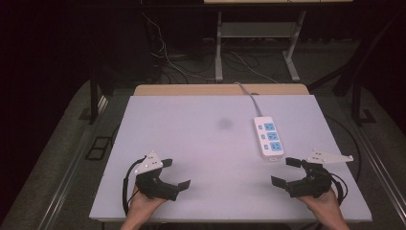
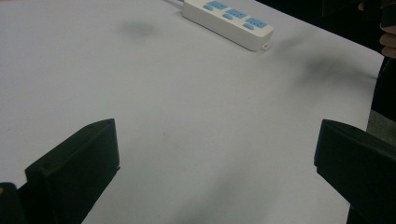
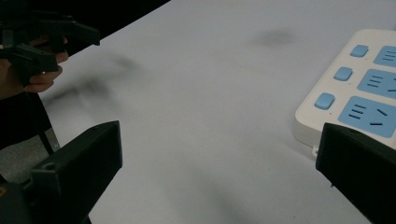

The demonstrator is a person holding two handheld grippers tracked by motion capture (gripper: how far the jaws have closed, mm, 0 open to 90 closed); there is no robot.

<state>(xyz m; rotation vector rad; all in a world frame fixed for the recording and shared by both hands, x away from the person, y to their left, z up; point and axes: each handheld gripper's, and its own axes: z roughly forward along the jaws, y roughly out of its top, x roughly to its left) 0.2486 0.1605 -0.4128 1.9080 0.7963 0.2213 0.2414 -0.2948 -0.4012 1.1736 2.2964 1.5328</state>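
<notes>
Plainly both tools, left tool (image 1: 175, 173) and right tool (image 1: 286, 171), gape wide, grasping nothing, right nearest the power strip (image 1: 268, 138)

The high view looks forward and down over the whole table (image 1: 191, 143). Each gripper view sits low and close above the tabletop, facing inward across it; all three share the power strip (image 1: 268, 138), nearest in the right gripper view.

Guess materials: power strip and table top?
Power strip: looks like moulded plastic, smooth white shell with soft sheen, matte blue socket faces and buttons. Table top: pale matte sheet, maybe laminate or painted board; no glare, one dark smudge. Can't confirm either.
</notes>
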